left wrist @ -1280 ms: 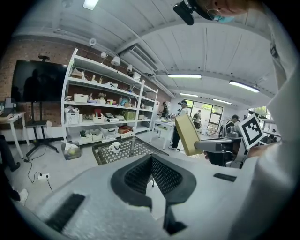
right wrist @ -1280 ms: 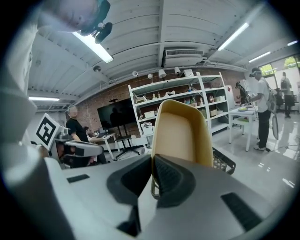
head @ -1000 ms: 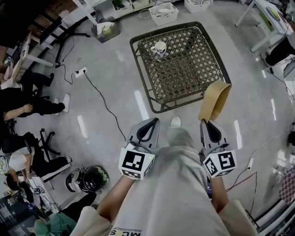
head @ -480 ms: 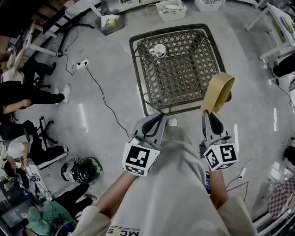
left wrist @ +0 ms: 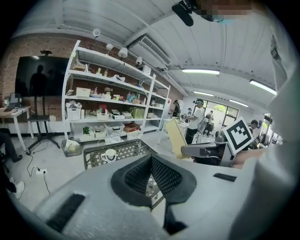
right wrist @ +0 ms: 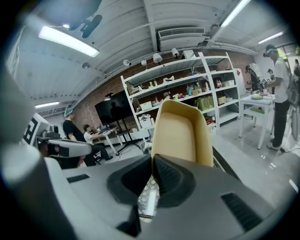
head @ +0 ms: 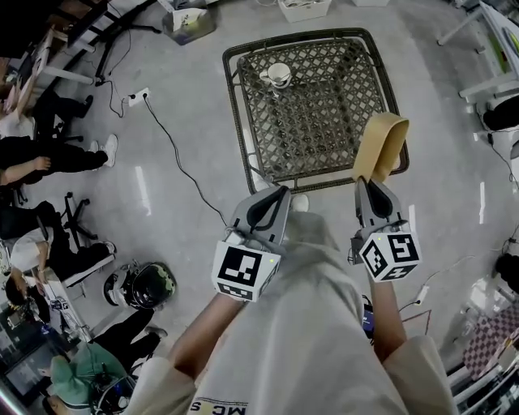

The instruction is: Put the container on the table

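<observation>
A tan, open-topped container [head: 379, 147] stands up from my right gripper [head: 367, 186], which is shut on its lower rim; in the right gripper view the container [right wrist: 180, 133] fills the middle, its wall pinched between the pads [right wrist: 164, 173]. It hangs over the near right corner of a low dark wire-mesh table [head: 324, 121]. A white cup [head: 279, 74] stands on the table's far left part. My left gripper [head: 274, 196] is shut and holds nothing, just short of the table's near edge. The left gripper view shows the table [left wrist: 129, 149], the cup [left wrist: 110, 154] and the container [left wrist: 175, 137].
A power strip [head: 139, 96] and its black cable [head: 182, 166] lie on the floor to the left of the table. Seated people and chairs line the left side [head: 40, 158]. A dark helmet [head: 150, 285] lies at lower left. White bins [head: 304, 8] and shelving [left wrist: 112, 108] stand beyond the table.
Both grippers have moved forward toward the table. The container, still in my right gripper, has come over the table's near right corner.
</observation>
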Demonstrator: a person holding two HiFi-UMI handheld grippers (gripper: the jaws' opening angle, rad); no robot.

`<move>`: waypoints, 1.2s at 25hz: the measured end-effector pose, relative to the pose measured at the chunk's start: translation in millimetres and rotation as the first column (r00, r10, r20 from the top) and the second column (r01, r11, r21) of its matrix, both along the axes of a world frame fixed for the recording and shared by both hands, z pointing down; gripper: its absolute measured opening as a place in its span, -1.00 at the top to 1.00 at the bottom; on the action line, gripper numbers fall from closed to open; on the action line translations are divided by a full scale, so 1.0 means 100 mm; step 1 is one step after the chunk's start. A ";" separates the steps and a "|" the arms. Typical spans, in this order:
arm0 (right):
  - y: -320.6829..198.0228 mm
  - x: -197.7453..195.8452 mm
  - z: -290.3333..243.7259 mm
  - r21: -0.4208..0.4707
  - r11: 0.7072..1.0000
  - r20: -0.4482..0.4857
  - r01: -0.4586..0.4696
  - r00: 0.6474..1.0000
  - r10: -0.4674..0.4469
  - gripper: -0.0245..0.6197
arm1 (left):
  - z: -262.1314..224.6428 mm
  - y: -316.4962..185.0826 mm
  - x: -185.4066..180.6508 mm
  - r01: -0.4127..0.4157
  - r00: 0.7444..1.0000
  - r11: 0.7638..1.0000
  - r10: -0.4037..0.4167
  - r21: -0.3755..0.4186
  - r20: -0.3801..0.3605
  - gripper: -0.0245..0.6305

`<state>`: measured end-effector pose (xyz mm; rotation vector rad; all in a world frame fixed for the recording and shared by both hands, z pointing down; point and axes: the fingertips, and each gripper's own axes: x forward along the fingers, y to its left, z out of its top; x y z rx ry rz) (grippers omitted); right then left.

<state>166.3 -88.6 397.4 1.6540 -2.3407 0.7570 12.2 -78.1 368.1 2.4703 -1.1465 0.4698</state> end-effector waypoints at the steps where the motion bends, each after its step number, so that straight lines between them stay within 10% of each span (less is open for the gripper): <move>1: -0.02 0.00 0.05 -0.010 1.000 -0.002 0.002 1.000 -0.002 0.83 | 0.03 0.00 0.00 0.002 1.000 1.000 -0.002 -0.007 0.003 0.85; 30: -0.36 0.05 2.38 -0.332 0.943 -0.257 -0.019 0.964 -0.071 0.83 | 0.27 -0.04 -0.05 0.002 1.000 0.999 -0.002 -0.047 -0.003 0.85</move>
